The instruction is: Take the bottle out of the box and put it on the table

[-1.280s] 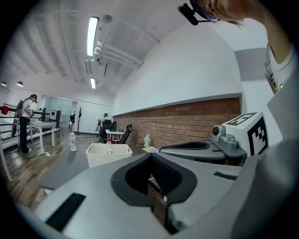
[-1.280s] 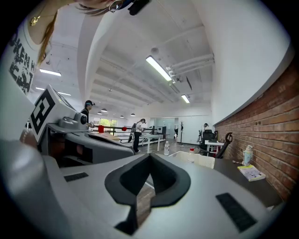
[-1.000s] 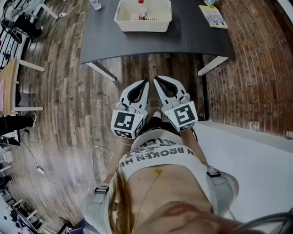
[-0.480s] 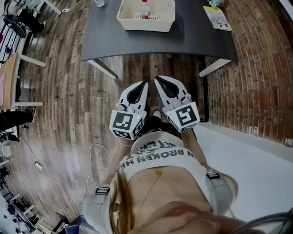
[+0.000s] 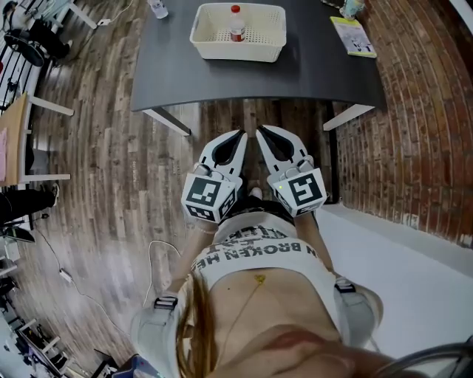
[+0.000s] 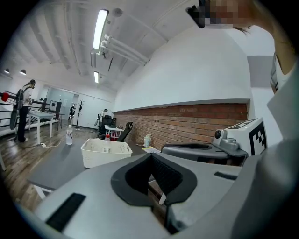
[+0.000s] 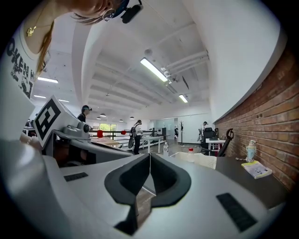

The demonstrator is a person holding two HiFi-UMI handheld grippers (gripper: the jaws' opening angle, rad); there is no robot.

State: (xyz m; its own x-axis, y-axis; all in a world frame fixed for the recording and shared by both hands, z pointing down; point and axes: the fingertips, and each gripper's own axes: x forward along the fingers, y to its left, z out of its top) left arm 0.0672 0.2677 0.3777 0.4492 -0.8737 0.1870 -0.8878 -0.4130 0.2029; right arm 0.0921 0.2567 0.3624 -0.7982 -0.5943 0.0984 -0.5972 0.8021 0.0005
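Note:
A white perforated box (image 5: 238, 32) stands on the dark grey table (image 5: 222, 77) at the top of the head view. In it stands a small upright bottle (image 5: 236, 22) with a red cap. My left gripper (image 5: 240, 136) and right gripper (image 5: 260, 131) are side by side close to my body, over the wooden floor and short of the table's near edge. Both are shut with nothing between the jaws. The left gripper view shows its shut jaws (image 6: 150, 156) with the box (image 6: 106, 152) and bottle (image 6: 107, 141) far ahead. The right gripper view has the box (image 7: 198, 159) beyond its shut tips (image 7: 150, 156).
A clear bottle (image 5: 156, 7) stands at the table's far left, and a booklet (image 5: 353, 35) lies at its right end. A brick wall (image 5: 414, 111) runs along the right. The table's white legs (image 5: 166, 118) angle outward. Desks and people fill the room behind.
Both grippers have moved forward together toward the table, still shut. In the head view the table, box and bottle have come further into the frame.

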